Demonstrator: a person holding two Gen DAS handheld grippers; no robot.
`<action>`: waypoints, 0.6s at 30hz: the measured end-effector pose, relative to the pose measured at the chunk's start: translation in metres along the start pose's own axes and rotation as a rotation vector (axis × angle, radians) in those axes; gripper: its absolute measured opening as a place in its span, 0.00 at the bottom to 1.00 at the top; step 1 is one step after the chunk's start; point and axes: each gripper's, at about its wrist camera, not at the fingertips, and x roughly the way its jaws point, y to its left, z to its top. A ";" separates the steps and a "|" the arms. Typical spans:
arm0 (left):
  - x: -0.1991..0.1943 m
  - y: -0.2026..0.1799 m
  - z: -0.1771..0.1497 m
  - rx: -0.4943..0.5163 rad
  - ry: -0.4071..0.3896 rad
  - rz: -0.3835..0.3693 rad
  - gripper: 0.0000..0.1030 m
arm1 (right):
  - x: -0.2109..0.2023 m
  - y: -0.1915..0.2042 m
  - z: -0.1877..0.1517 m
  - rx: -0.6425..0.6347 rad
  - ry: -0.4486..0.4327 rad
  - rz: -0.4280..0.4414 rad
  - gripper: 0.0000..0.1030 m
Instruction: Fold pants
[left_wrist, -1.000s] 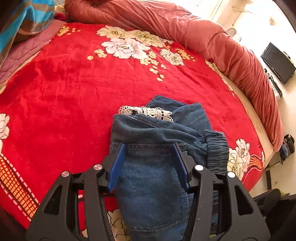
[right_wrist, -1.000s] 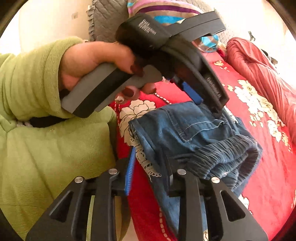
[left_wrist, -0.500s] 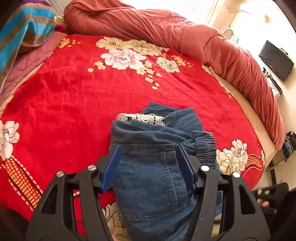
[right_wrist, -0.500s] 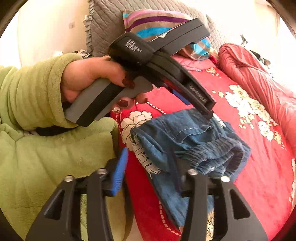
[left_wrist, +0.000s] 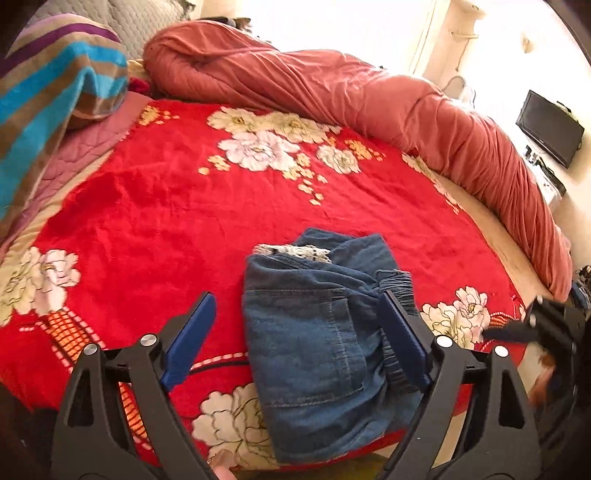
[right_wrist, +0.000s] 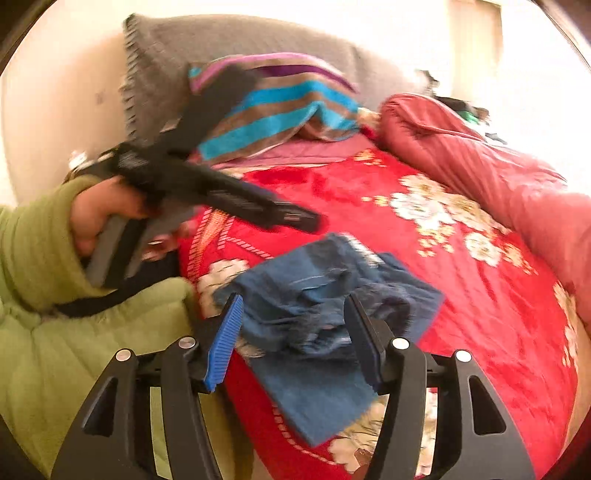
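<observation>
Although the folded blue denim pants (left_wrist: 325, 350) already sit as a compact bundle near the front edge of the bed, on the red floral plush blanket (left_wrist: 155, 206), the stack looks loose enough to spoil. A strip of white lace trim (left_wrist: 295, 253) pokes out at the far side, and the gathered elastic waistband (left_wrist: 397, 280) bulges from the right of the pile in the left wrist view.

The left gripper (left_wrist: 297, 336) hangs over the bundle with its blue-padded jaws spread wide and opening further; the denim shows between them, but neither pad presses on it. The right gripper (right_wrist: 295, 332) is likewise apart and opening, with the crumpled waistband end (right_wrist: 325, 314) in the gap and no clamp visible, though that view is blurred by motion.

The main risk, as I judge it, is a pad snagging a fold as the hands draw away: the right jaw of the left gripper sits right against the waistband ruffle, and a catch there would drag the top layer open. The bundle also lies close to the blanket's front border, so a nudge towards the person in the green fleece sleeve (right_wrist: 33, 243) could tip it off the bed. Plush fabric grips denim weakly, so the layers may slump unaided.
</observation>
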 end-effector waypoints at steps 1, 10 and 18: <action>-0.002 0.002 -0.001 -0.006 -0.004 0.004 0.81 | -0.001 -0.008 0.000 0.029 0.001 -0.028 0.54; 0.011 0.028 -0.019 -0.091 0.048 0.004 0.81 | 0.024 -0.073 -0.017 0.331 0.102 -0.114 0.54; 0.046 0.026 -0.039 -0.119 0.155 -0.054 0.81 | 0.061 -0.105 -0.054 0.606 0.201 -0.012 0.54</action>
